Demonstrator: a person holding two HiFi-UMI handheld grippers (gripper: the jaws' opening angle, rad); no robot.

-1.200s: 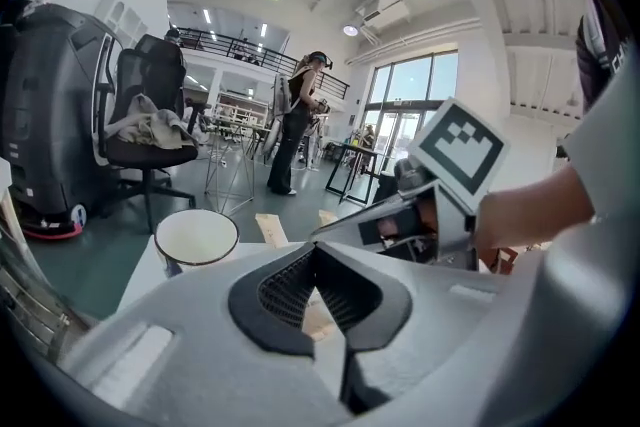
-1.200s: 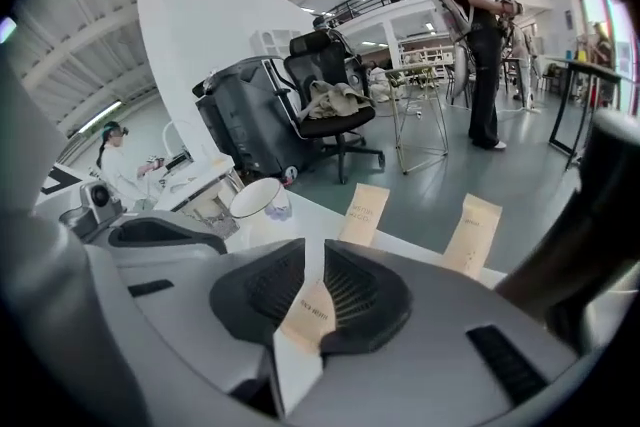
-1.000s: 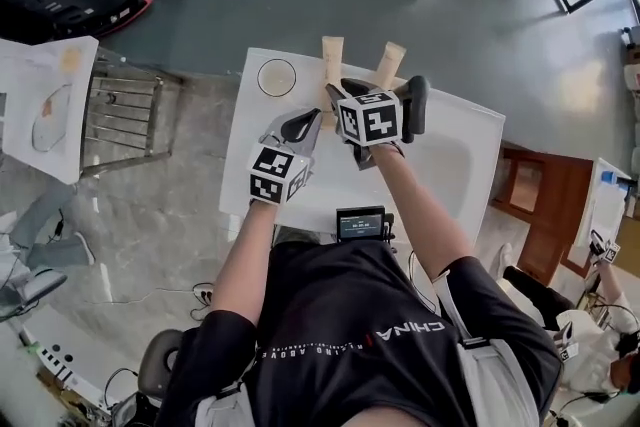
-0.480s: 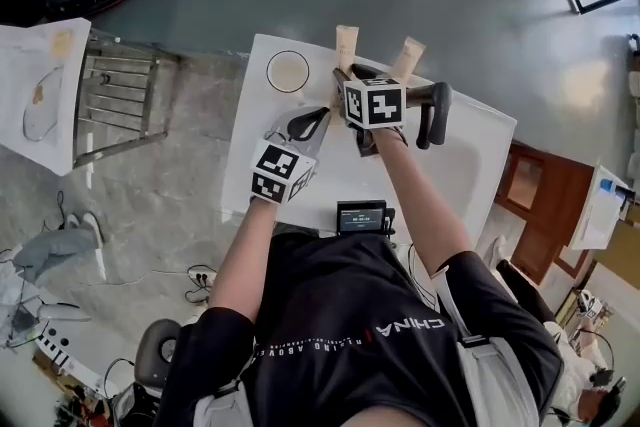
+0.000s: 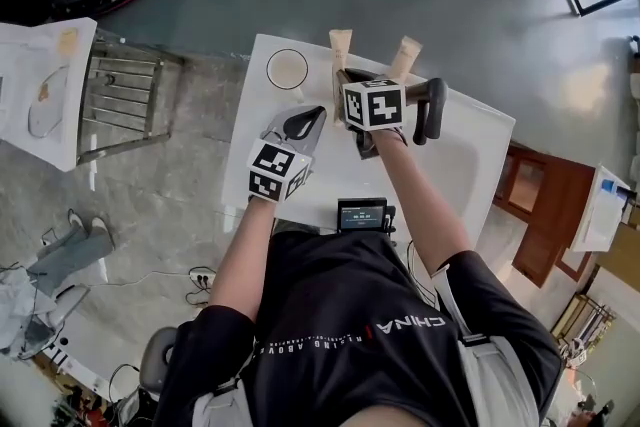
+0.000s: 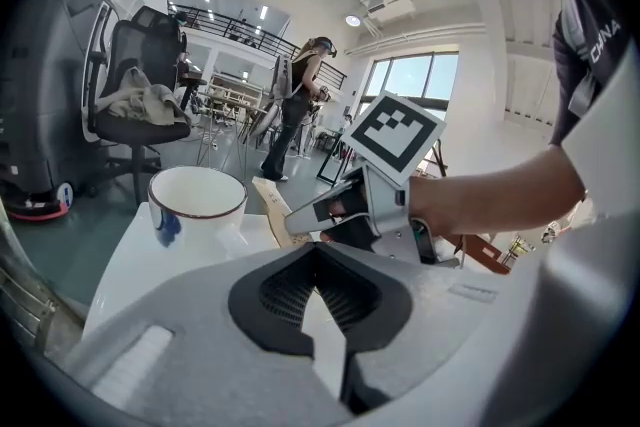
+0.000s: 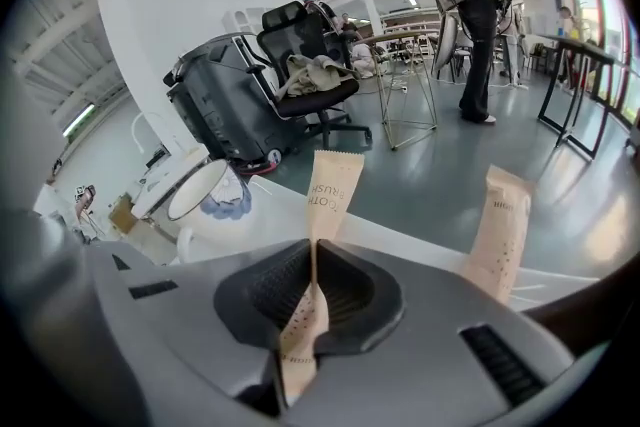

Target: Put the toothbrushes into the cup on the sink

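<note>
Because the cup (image 5: pixel 287 69) stands far left on the sink (image 5: pixel 246 163), my right claw (image 7: pixel 310 285) has just closed, pinching one wrapped toothbrush (image 7: pixel 332 183) upright for transfer; my left claw (image 6: pixel 318 287) idles pressed together, empty.

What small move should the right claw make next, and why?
Probably lift the wrapped toothbrush toward the cup: the right claw has just been closing its jaws and now pinches it, and the cup stands to its left.
</note>
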